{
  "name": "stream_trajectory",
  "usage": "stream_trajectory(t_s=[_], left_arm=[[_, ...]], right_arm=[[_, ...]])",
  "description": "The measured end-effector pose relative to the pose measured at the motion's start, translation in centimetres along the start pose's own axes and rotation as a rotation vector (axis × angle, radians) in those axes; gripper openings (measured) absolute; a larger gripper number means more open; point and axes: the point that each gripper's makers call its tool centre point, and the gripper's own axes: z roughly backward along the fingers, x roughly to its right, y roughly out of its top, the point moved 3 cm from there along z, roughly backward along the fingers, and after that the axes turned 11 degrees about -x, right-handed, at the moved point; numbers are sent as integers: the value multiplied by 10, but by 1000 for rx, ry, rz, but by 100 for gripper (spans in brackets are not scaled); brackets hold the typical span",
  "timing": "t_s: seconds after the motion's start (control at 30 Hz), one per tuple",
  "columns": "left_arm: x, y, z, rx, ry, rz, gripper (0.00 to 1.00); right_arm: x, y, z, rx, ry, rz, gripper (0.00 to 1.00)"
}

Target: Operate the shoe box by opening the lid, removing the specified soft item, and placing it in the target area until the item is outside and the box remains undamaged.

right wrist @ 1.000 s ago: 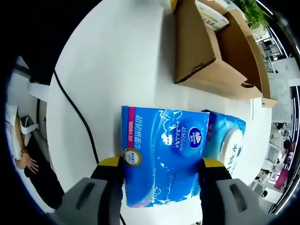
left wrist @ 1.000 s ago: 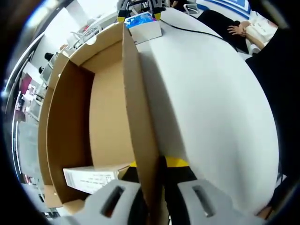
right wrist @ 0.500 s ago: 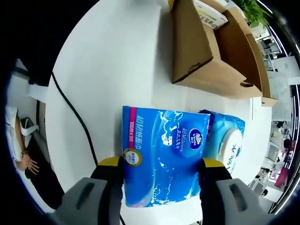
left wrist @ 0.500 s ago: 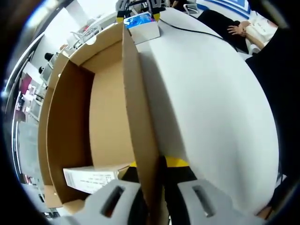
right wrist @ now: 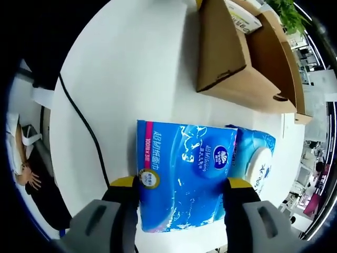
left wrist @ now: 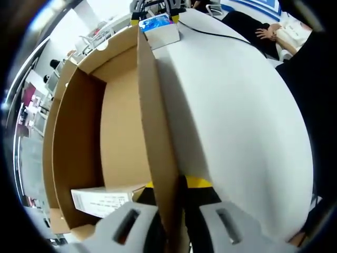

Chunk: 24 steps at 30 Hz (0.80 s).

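Observation:
The open brown cardboard shoe box [left wrist: 84, 132] lies on the white table. My left gripper [left wrist: 176, 185] is shut on the box's long side wall, one yellow-tipped jaw inside and one outside. A white labelled card [left wrist: 100, 200] lies inside the box near that wall. In the right gripper view the box [right wrist: 231, 58] lies farther off on the table. My right gripper [right wrist: 181, 184] is shut on a blue soft tissue pack [right wrist: 184, 168], its jaws pressing both ends. In the left gripper view the tissue pack [left wrist: 158, 26] sits beyond the box's far end.
A second blue tissue pack [right wrist: 258, 158] lies right beside the held one. A black cable [right wrist: 84, 132] crosses the white table [right wrist: 137, 68] to the left of the packs. A person's hand [left wrist: 268, 32] rests past the table edge. Office furniture stands behind the box.
The right gripper view has shifted slightly, so that camera moved a little. The grips on the box wall and the tissue pack are unchanged.

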Motion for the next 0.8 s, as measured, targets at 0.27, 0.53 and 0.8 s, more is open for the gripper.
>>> stream_trajectory(t_s=[0.27, 0.53, 0.8], left_arm=[[1, 0, 1, 1, 0, -1, 6], [1, 0, 1, 2, 0, -1, 6], [0, 0, 1, 1, 1, -3, 6]], right_arm=[[1, 0, 0, 7, 17, -55, 66], [2, 1, 0, 3, 37, -103, 66], [3, 1, -1, 0, 42, -102, 65]])
